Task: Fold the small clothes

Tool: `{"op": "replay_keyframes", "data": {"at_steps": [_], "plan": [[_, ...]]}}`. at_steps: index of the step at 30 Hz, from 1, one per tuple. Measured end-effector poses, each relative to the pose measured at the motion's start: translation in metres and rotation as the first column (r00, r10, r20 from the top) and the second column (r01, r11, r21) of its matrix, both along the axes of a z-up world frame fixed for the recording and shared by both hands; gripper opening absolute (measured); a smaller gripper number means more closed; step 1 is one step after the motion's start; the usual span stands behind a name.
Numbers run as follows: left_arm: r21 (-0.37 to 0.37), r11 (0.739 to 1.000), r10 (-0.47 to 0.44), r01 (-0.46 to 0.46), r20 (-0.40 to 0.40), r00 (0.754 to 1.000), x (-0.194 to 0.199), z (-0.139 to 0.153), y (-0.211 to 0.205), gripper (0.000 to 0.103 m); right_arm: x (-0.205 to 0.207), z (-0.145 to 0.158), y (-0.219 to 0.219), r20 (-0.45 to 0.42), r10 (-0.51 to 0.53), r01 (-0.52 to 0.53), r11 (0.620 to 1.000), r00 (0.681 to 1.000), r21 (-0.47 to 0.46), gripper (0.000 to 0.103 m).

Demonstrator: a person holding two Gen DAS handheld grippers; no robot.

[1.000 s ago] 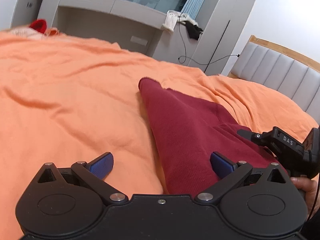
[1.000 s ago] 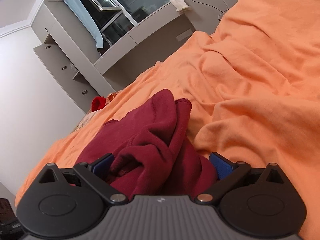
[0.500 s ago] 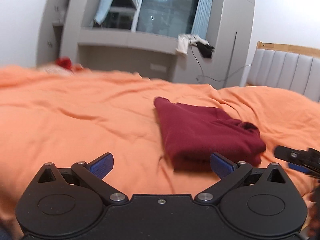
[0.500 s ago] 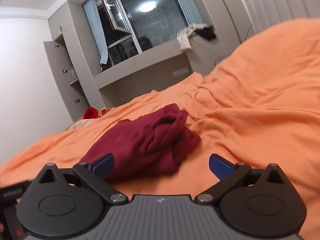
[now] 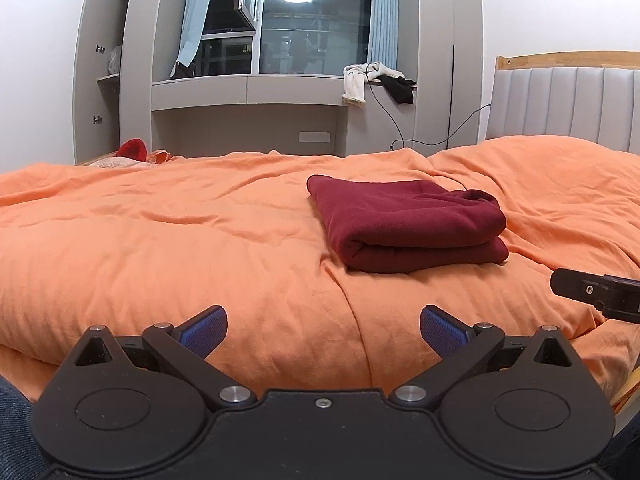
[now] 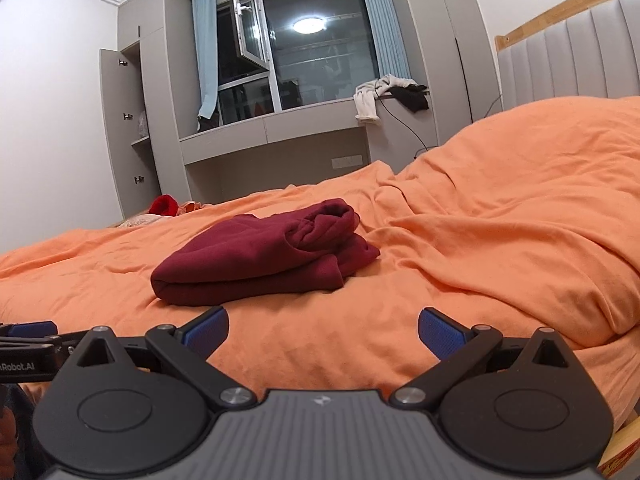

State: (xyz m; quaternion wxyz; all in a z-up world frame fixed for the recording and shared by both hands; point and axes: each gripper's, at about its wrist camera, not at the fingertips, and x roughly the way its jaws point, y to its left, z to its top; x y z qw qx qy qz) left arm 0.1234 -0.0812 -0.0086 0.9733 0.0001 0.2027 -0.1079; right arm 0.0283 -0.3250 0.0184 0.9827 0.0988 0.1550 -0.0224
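Note:
A dark red garment point(image 5: 404, 226) lies folded into a compact stack on the orange duvet point(image 5: 160, 240); it also shows in the right wrist view point(image 6: 264, 256), with a rolled sleeve end on top at its right. My left gripper point(image 5: 323, 330) is open and empty, held back near the bed's front edge, well short of the garment. My right gripper point(image 6: 323, 330) is open and empty too, also back from the garment. The right gripper's tip point(image 5: 596, 290) shows at the right edge of the left wrist view.
A padded grey headboard point(image 5: 568, 100) stands at the right. A grey window bench and cabinets point(image 5: 248, 92) run along the far wall, with white and black clothes point(image 5: 376, 80) and a cable hanging. Red and patterned clothes point(image 5: 132, 152) lie at the bed's far left corner.
Both grippers have let go of the red garment and pulled back and up from it. The garment now lies folded on the duvet, farther away in both views.

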Motion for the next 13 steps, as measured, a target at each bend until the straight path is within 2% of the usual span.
{"op": "replay_keyframes", "data": {"at_steps": [13], "plan": [[-0.001, 1.0, 0.009, -0.009, -0.029, 1.0, 0.0068, -0.0057, 0.0011, 0.103, 0.0045, -0.0077, 0.0013, -0.023, 0.011, -0.012, 1.0, 1.0, -0.015, 0.103]]}}
